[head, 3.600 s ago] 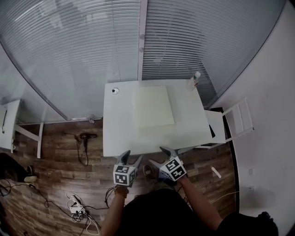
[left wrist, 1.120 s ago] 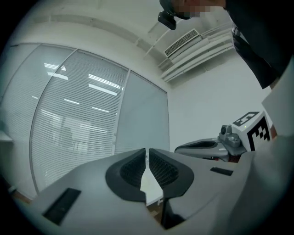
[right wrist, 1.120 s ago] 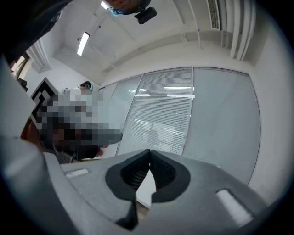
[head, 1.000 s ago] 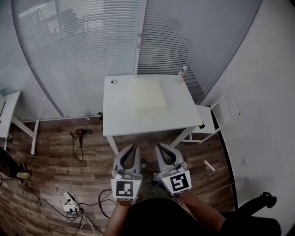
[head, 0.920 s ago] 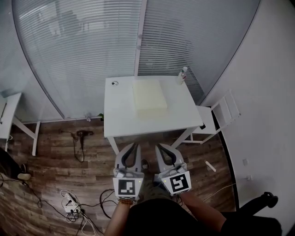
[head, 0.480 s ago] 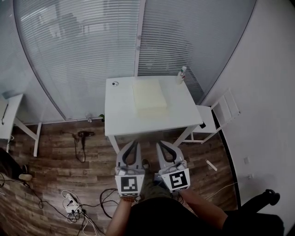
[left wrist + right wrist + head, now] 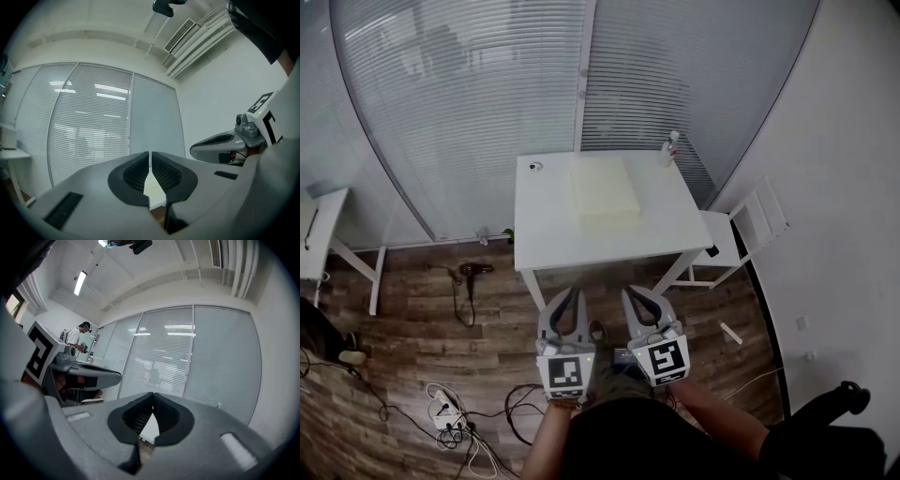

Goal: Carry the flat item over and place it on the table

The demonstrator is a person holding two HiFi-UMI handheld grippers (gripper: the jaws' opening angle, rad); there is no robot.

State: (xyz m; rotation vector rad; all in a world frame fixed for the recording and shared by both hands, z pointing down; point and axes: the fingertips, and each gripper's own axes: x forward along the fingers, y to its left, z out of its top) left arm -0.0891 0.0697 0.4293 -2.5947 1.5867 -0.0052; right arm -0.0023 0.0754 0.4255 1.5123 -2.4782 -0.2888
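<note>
The flat item, a pale yellow square board [image 7: 605,187], lies on the white table [image 7: 553,239] in front of the glass wall. Both grippers hang over the wooden floor, short of the table's near edge. My left gripper [image 7: 566,294] is shut with nothing in it, and its ribbed pads [image 7: 140,171] meet tip to tip. Beside it, my right gripper [image 7: 637,293] is likewise shut and holds nothing; its pads [image 7: 161,411] touch. A strip of the table shows through the notch below each pair of pads.
A small bottle [image 7: 672,147] and a round object [image 7: 534,167] stand at the table's back corners. A white chair [image 7: 742,234] is to its right. A hair dryer [image 7: 472,272], cables and a power strip [image 7: 446,409] lie on the floor at left. A person [image 7: 76,340] stands far off.
Since 3.6 s ago both grippers have drawn back from the table's edge and gone from open to shut. Over the last second they hardly move; the view drifts slightly.
</note>
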